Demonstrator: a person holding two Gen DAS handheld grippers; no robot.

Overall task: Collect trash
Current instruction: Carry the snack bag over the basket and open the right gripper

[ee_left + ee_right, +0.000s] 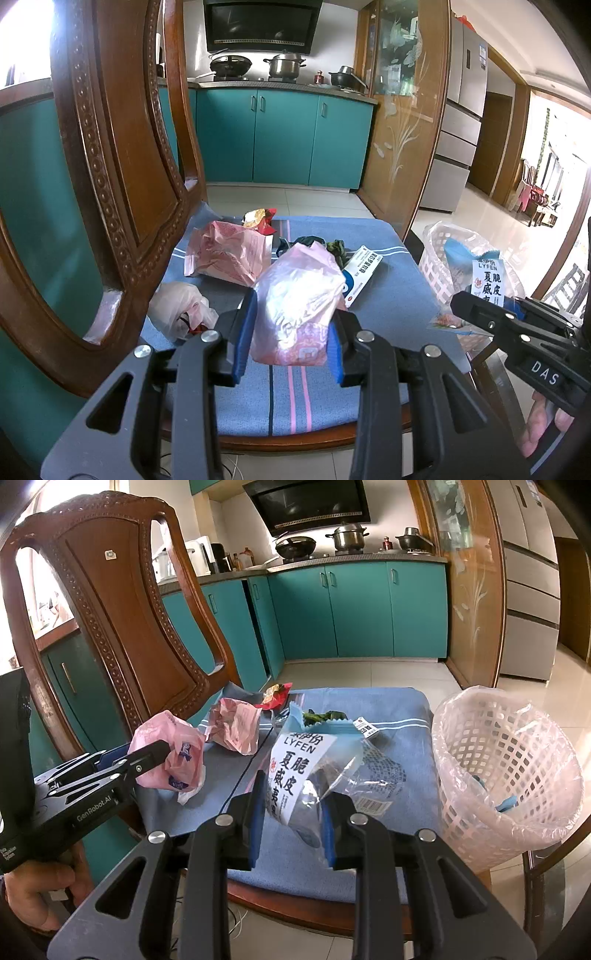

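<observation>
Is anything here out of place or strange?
Yes: trash lies on a chair seat cushion, not a table: crumpled pink bag, red wrapper, small box. The basket stands upright beside it.

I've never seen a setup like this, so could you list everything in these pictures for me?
Pink plastic bag: one, pale pink, held in the left tool.
LYFEN snack packet: one, blue, white and clear, held in the right tool.
Crumpled pink wrapper: one, pink, on the cushion's far left.
Red snack wrapper: one, red and gold, at the far edge.
White bag: one, by the chair back.
Small box: one, white and blue, mid-cushion.
Basket: one, white lattice with clear liner, right of the cushion.
Cushion: one, blue striped.
Chair: one, carved brown wood.
Tools: two, black with blue pads.
</observation>
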